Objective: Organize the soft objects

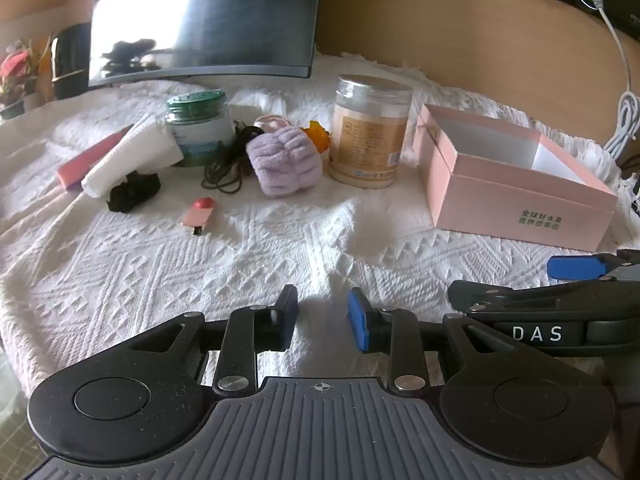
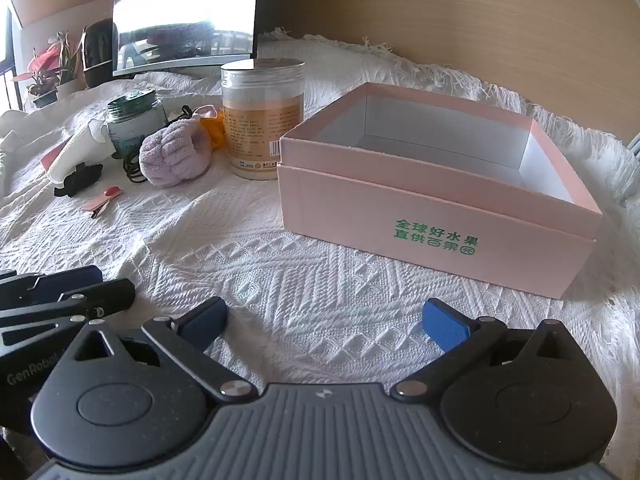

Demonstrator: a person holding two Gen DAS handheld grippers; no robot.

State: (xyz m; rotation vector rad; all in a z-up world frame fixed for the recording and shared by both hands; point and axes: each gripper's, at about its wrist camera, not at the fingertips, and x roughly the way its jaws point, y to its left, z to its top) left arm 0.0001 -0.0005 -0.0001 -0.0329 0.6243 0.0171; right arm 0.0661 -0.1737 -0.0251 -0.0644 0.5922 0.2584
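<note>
Ahead of the left gripper (image 1: 323, 320), empty with jaws narrowly apart, lies a lilac plush headband (image 1: 285, 161): light, squashy, best pinched mid-bulge. The right gripper (image 2: 324, 322) gapes wide.

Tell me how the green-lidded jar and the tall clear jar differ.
The green-lidded jar is short, with a dark green lid and a green-and-white label; the tall clear jar is much taller, with a clear lid and beige contents. A white tube leans at the green-lidded jar; the tall clear jar stands nearer the pink box. Both stand upright on the white cloth.
</note>
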